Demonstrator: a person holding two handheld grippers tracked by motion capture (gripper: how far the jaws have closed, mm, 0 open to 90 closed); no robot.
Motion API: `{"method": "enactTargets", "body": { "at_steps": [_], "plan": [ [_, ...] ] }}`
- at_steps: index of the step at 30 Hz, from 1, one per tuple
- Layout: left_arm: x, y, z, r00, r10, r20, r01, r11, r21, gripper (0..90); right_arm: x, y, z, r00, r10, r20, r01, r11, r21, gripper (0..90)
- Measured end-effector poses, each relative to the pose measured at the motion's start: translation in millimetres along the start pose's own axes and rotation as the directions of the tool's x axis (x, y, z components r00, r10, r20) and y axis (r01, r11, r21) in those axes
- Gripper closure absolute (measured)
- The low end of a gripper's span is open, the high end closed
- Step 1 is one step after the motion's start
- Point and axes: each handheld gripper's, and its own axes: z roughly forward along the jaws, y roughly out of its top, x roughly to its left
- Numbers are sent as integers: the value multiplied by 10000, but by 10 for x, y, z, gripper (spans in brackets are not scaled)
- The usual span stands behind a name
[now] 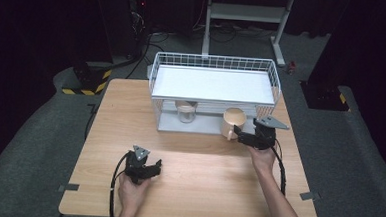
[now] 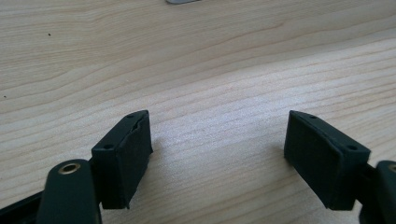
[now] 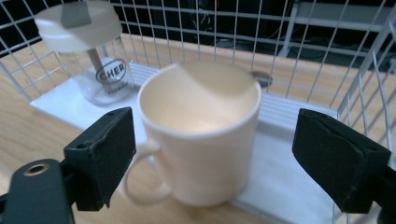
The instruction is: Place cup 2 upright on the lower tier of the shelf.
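Note:
A cream mug (image 1: 233, 121) (image 3: 201, 140) stands upright at the front right of the wire rack's lower tray (image 1: 172, 125), its handle turned toward the table's near side. My right gripper (image 1: 239, 133) (image 3: 212, 135) reaches in from the right and is open, one jaw on each side of the mug. One pad (image 3: 105, 154) lies close by the handle and rim; the other pad (image 3: 336, 158) stands well apart from the mug's wall. My left gripper (image 1: 157, 166) (image 2: 217, 135) rests low over the bare wooden table (image 1: 202, 189) near its front, open, with nothing between its fingers.
A clear jar with a white lid (image 1: 186, 112) (image 3: 91, 51) stands on the lower tray left of the mug. The white wire rack (image 1: 216, 64) has a flat white top shelf above both. Its wire side (image 3: 369, 93) runs close beside my right gripper's outer jaw.

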Motion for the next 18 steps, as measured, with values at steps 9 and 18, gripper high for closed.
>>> {"method": "enactTargets", "body": {
  "at_steps": [9, 18],
  "plan": [
    [0, 0, 0, 10000, 0, 1, 0, 10000, 2, 234, -10, -268, -119, 9998, 174, -137, -170, 9994, 312, 269],
    [0, 0, 0, 10000, -1, 1, 1, 10000, 0, 234, 36, -396, 0, 10000, -56, 63, 52, 9973, 738, 316]
  ]
}}
